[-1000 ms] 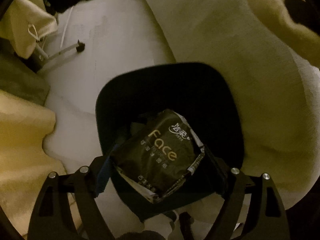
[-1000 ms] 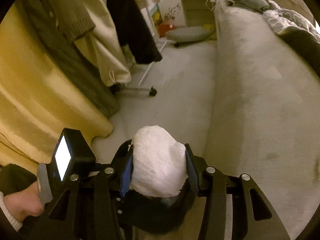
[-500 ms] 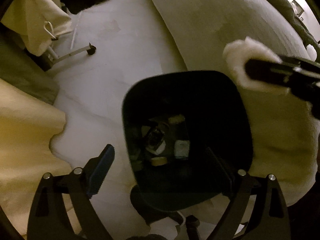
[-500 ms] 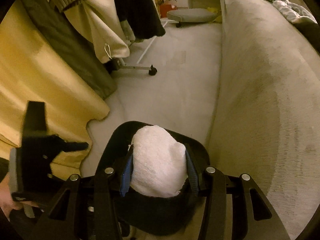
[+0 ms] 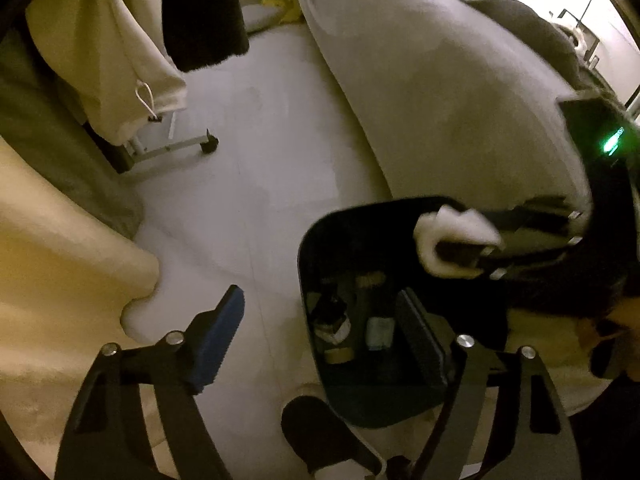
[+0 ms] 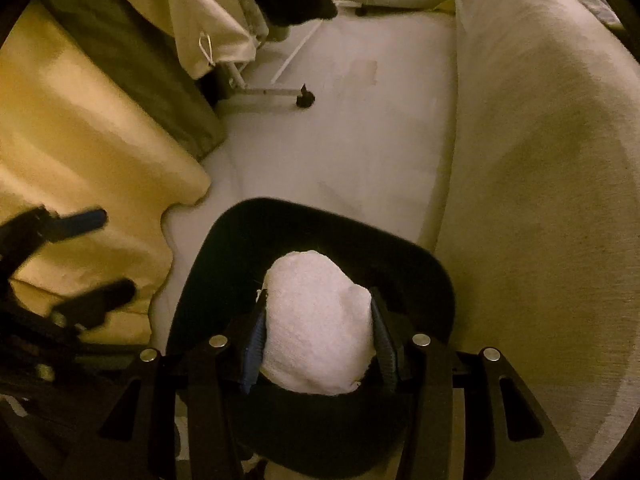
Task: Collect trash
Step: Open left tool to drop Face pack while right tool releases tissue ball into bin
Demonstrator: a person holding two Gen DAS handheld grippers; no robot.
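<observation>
Item held: a white crumpled paper wad (image 6: 318, 324), clamped between the blue-padded fingers of your right gripper (image 6: 318, 340), directly above the mouth of the black trash bin (image 6: 224, 256). In the left wrist view the same wad (image 5: 452, 232) shows over the bin's far rim (image 5: 360, 208), with your right gripper (image 5: 480, 248) reaching in from the right.

Bin contents: several small pieces of rubbish lie at the bottom, among them a pale bluish packet (image 5: 378, 332) and a tan roll-like piece (image 5: 338, 354). Any printing on them is too dark and small to read; no brand or label is legible in either view.

Your left gripper (image 5: 328, 328): jaws spread wide and holding nothing, one blue pad over the floor to the left of the bin, the other over the bin's opening. It also appears at the left edge of the right wrist view (image 6: 80, 256).

Surroundings: the bin stands on a pale floor (image 6: 340, 140), just beside a light grey bed or sofa edge (image 6: 540, 160) on its right. A yellow fabric drape (image 6: 80, 140) hangs to the left, near the bin. Beyond, a clothes rack with a castor wheel (image 6: 304, 100) carries a cream garment (image 5: 104, 60) and a black garment (image 5: 204, 12). A dark slipper (image 5: 320, 432) lies on the floor touching the bin's near side.
</observation>
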